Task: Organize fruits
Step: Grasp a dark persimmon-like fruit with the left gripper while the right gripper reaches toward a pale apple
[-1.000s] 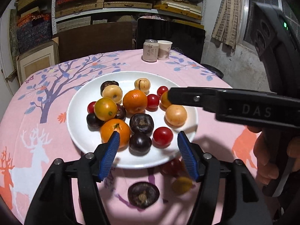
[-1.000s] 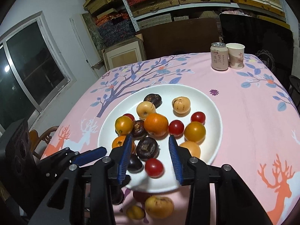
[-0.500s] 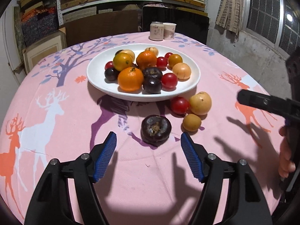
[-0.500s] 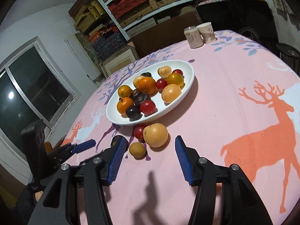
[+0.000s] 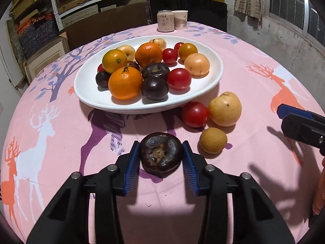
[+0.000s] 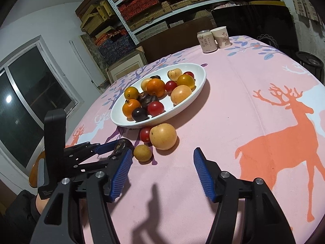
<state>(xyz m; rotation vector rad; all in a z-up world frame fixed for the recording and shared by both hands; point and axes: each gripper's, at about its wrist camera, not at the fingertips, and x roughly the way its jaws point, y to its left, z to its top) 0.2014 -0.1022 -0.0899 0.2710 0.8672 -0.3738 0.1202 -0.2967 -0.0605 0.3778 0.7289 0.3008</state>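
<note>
A dark purple fruit [image 5: 160, 154] lies on the pink cloth in front of the white plate [image 5: 89, 93]. My left gripper [image 5: 160, 144] is closing, and both blue pads touch the fruit's sides. From the right wrist view the same fruit [image 6: 121, 144] shows between the left gripper's fingers [image 6: 105, 147]. Beside it on the cloth lie a red tomato [image 5: 195, 113], a large pale yellow fruit [image 5: 224, 108] and a small tan fruit [image 5: 212, 140]. My right gripper [image 6: 162, 152] is opening just short of the yellow fruit [image 6: 163, 136], with nothing between its pads. The plate holds several oranges, tomatoes and dark fruits.
A drink can [image 5: 165, 23] and a paper cup [image 5: 180, 20] stand at the far edge of the round table. A dark chair [image 5: 189, 4] and shelves of boxes stand behind it. A window [image 6: 30, 93] is to the left. The cloth curves down at the near edge.
My left gripper dropped from over the plate to the dark fruit on the cloth and narrowed onto it. My right gripper pulled back off the plate and widened.
</note>
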